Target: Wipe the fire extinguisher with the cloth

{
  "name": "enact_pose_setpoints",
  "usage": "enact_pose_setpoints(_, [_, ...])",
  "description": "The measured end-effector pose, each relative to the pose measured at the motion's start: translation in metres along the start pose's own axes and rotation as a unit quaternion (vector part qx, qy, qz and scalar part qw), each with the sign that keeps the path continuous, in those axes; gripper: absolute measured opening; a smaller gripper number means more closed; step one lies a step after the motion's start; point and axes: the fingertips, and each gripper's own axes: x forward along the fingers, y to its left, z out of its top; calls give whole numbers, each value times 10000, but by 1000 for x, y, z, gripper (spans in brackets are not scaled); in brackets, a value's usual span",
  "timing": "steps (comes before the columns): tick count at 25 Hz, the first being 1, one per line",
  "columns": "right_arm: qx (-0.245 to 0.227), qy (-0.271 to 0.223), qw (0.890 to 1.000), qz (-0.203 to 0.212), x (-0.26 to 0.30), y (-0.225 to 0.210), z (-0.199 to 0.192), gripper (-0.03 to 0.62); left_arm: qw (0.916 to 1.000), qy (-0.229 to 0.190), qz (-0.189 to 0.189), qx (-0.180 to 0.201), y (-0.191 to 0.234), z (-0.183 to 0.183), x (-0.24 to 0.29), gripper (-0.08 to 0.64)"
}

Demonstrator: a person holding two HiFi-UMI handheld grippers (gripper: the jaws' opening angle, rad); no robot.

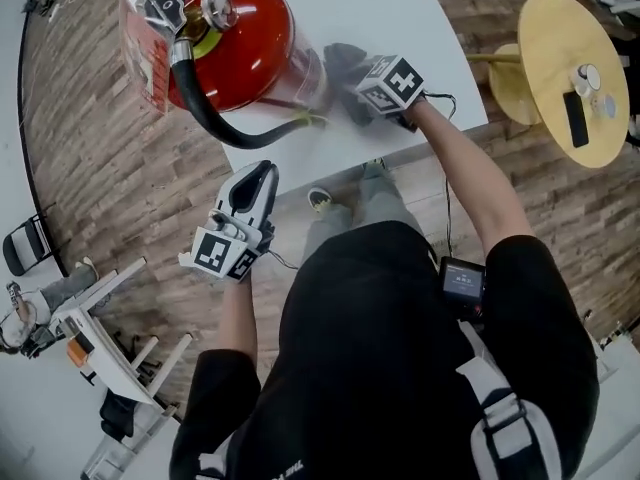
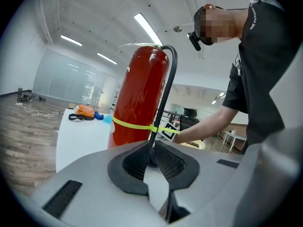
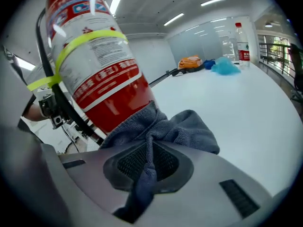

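Head view: extinguisher (image 1: 235, 43) stands upright on white table (image 1: 400, 8), near its front edge. Grey cloth (image 3: 165, 126) lies against its lower body, clamped between the jaws of right gripper (image 3: 149, 157). Left gripper (image 1: 266, 171) sits off the table edge, near the hose (image 1: 225, 128); jaws slightly apart, empty.

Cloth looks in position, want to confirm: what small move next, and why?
Probably sweep the right gripper upward along the fire extinguisher: its fingers pinch the grey cloth, which lies against the red body low down, so wiping can begin.
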Motion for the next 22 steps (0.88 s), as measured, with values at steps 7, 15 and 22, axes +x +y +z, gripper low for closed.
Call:
enact_pose_setpoints(7, [493,-564,9971,-128,5,77,-26,38,9991,-143,-390,-37,-1,-10,-24,48])
enact_pose_setpoints(15, [1602,-1669,9644,-1280,15,111,-23,38,9987,-356,-367,-20,10,-17,-83,48])
enact_pose_setpoints(22, [3665,-2598,8711,-1985,41,127,-11,39,9986,-506,-47,-121,44,-24,-141,48])
